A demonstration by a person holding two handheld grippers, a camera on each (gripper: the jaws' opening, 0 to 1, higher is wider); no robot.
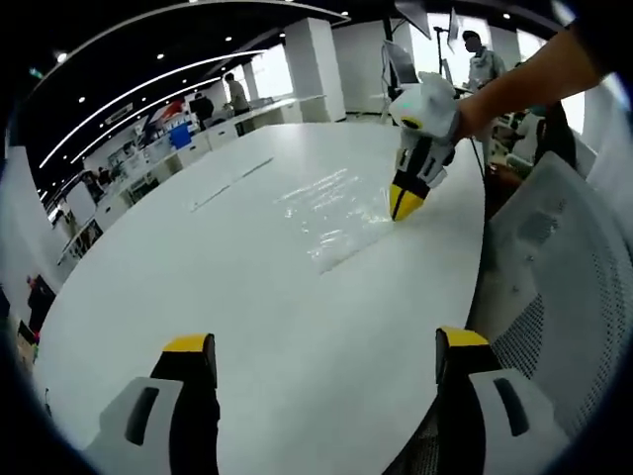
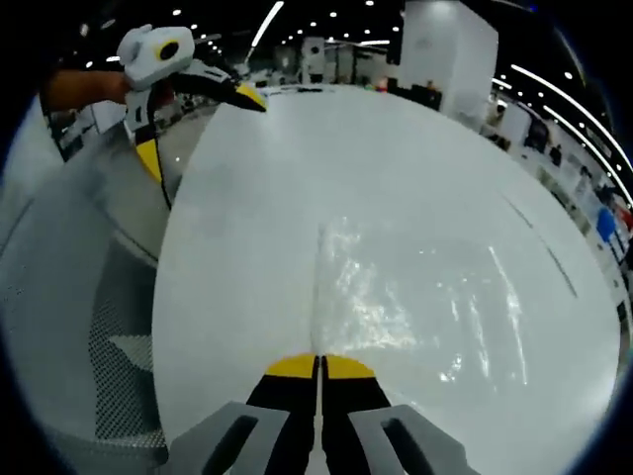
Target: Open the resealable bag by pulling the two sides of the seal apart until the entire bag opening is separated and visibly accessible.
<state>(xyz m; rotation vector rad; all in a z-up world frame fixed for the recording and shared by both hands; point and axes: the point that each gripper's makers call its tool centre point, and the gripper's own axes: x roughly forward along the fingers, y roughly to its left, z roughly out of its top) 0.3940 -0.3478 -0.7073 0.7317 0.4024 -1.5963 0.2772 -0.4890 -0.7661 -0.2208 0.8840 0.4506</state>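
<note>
clear bag [image 2: 425, 297] flat on the white table [image 1: 247, 327], seal edge pinched between the closed right gripper [image 2: 319, 368] jaws, likely to anchor one side, with the left gripper [image 1: 326, 358] spread wide, well back, seemingly ready to take the other side.

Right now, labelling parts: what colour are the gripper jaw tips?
Yellow tips on black jaws, clearest on the right gripper in the right gripper view.
</note>
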